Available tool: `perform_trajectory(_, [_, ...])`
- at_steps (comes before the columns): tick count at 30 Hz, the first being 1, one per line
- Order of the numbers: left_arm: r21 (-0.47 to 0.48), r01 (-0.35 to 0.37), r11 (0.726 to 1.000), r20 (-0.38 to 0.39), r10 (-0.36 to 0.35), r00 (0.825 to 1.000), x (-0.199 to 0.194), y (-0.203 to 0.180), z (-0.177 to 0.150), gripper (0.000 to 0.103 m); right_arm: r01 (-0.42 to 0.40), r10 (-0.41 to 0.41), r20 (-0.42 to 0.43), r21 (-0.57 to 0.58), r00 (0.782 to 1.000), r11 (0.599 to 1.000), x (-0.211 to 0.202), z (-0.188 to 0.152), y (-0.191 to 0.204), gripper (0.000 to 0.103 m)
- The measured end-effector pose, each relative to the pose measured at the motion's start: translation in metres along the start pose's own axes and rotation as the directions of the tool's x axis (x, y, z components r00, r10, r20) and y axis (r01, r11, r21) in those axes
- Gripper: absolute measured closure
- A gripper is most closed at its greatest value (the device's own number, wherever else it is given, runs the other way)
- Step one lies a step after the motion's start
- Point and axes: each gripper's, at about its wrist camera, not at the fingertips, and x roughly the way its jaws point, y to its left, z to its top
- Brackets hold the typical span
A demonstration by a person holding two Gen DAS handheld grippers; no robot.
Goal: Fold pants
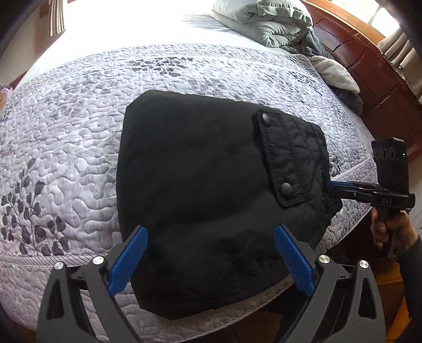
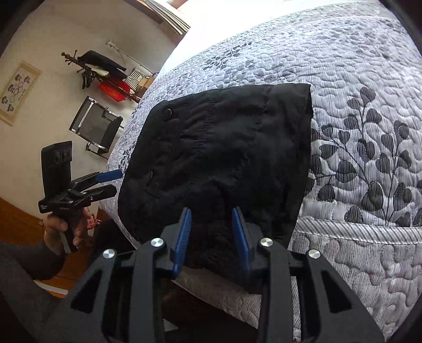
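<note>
Black pants (image 1: 211,171) lie folded into a compact bundle at the corner of a quilted bed (image 1: 79,118), a snap-buttoned pocket flap (image 1: 287,158) on top. My left gripper (image 1: 211,229) hovers over the bundle's near edge, jaws wide open and empty. From the right wrist view, the left gripper (image 2: 118,181) sits just off the side of the pants (image 2: 224,145). My right gripper (image 2: 211,210) stands narrow, with bunched black fabric of the overhanging edge between its pads. In the left wrist view the right gripper (image 1: 329,186) has its tips buried in the bundle's right edge.
A crumpled grey duvet (image 1: 271,23) and blankets pile up at the wooden headboard (image 1: 369,74). The leaf-patterned quilt (image 2: 356,79) drops off at the bed's edge below the bundle. A mesh chair (image 2: 95,124) and a coat rack (image 2: 102,71) stand by the wall.
</note>
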Motion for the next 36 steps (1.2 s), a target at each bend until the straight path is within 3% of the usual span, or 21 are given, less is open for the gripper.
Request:
perform_trajectory(5, [-0.005, 0.003, 1.0, -0.029, -0.003, 1.0, 0.009, 0.003, -0.002, 0.006, 0.0, 0.001, -0.017, 0.018, 1.0, 1.0, 0.006, -0.002, -0.015, 0.089])
perform_trajectory(9, [0.0, 0.007, 1.0, -0.033, -0.007, 0.999, 0.009, 0.003, 0.0, 0.006, -0.004, 0.006, -0.032, 0.041, 0.999, 0.999, 0.004, -0.001, -0.016, 0.089])
perform_trajectory(12, [-0.003, 0.014, 1.0, -0.03, -0.014, 0.999, 0.005, 0.005, 0.002, 0.006, 0.005, -0.004, -0.026, 0.032, 1.0, 0.999, -0.007, 0.005, -0.004, 0.058])
perform_trajectory(13, [-0.002, 0.015, 1.0, -0.024, -0.015, 1.0, 0.003, 0.005, 0.003, 0.006, 0.027, -0.027, -0.003, 0.014, 1.0, 1.0, -0.014, 0.008, 0.002, 0.041])
perform_trajectory(14, [0.002, 0.014, 1.0, -0.017, -0.014, 1.0, 0.0, 0.005, 0.003, 0.006, 0.036, -0.036, 0.022, 0.002, 0.999, 0.999, -0.021, 0.013, 0.007, 0.036])
perform_trajectory(18, [0.018, -0.004, 1.0, -0.005, 0.005, 1.0, -0.007, 0.009, 0.005, 0.006, 0.025, -0.025, 0.097, 0.003, 0.995, 1.0, -0.036, 0.036, 0.012, 0.036])
perform_trajectory(23, [0.024, -0.023, 0.999, 0.002, 0.023, 1.0, -0.008, 0.019, 0.009, 0.006, -0.021, 0.011, 0.147, 0.065, 0.989, 0.998, -0.022, 0.068, -0.011, 0.036])
perform_trajectory(27, [-0.007, -0.008, 1.0, -0.006, 0.008, 1.0, -0.002, 0.035, 0.013, 0.006, -0.036, 0.022, 0.097, 0.147, 0.995, 0.989, 0.003, 0.077, -0.042, 0.038])
perform_trajectory(30, [-0.049, 0.027, 0.998, -0.018, -0.028, 0.999, 0.001, 0.051, 0.015, 0.006, -0.029, 0.017, 0.084, 0.147, 0.996, 0.989, 0.009, 0.076, -0.04, 0.039])
perform_trajectory(36, [-0.132, 0.149, 0.98, 0.013, -0.148, 0.989, -0.007, 0.102, 0.027, 0.005, -0.071, 0.056, 0.102, 0.15, 0.993, 0.986, -0.026, 0.07, -0.024, 0.013])
